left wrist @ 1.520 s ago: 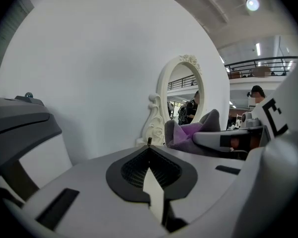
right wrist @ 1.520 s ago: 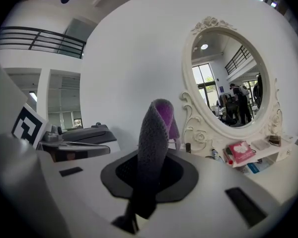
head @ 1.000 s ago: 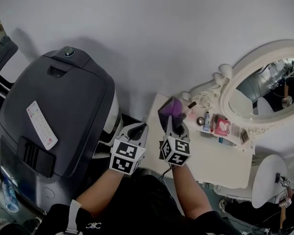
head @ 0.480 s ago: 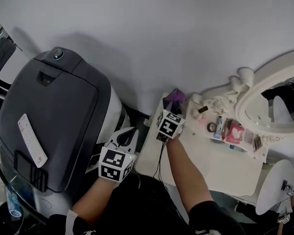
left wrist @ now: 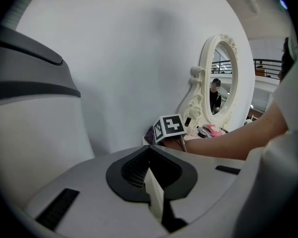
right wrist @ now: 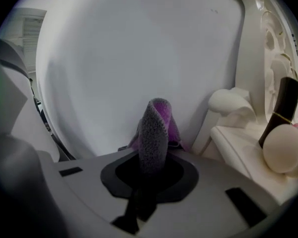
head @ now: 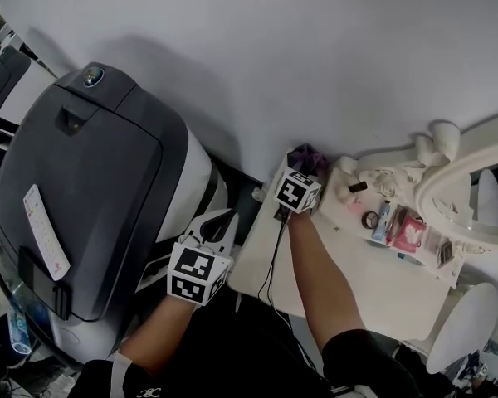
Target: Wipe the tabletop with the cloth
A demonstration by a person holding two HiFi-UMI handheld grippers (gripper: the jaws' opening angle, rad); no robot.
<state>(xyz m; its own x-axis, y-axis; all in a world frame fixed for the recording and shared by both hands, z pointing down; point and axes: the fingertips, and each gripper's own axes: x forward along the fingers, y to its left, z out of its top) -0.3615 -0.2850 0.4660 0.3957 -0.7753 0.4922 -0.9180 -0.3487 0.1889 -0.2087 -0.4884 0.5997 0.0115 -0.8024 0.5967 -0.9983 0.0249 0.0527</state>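
My right gripper [head: 304, 171] is shut on a purple cloth [head: 309, 156] at the far left corner of the white tabletop [head: 349, 264], close to the wall. In the right gripper view the cloth [right wrist: 154, 130] stands folded up out of the shut jaws [right wrist: 148, 168], with its purple rest lying against the wall's foot. My left gripper [head: 222, 220] hangs off the table's left edge, beside the dark machine, shut with nothing in it [left wrist: 152, 185]. From the left gripper view I see the right gripper's marker cube [left wrist: 169, 127] and a bit of cloth [left wrist: 149, 135] behind it.
A large dark grey and white machine [head: 91, 189] fills the left, a white remote [head: 46, 230] on it. An ornate white oval mirror [head: 473, 181] stands at the table's back right, with a dark lipstick [head: 357, 187] and small cosmetics [head: 407, 230] at its foot. A white round stool [head: 469, 326] sits lower right.
The right gripper has carried the cloth farther out along the table's left edge to the corner by the wall. The left gripper has stayed beside the machine, off the table.
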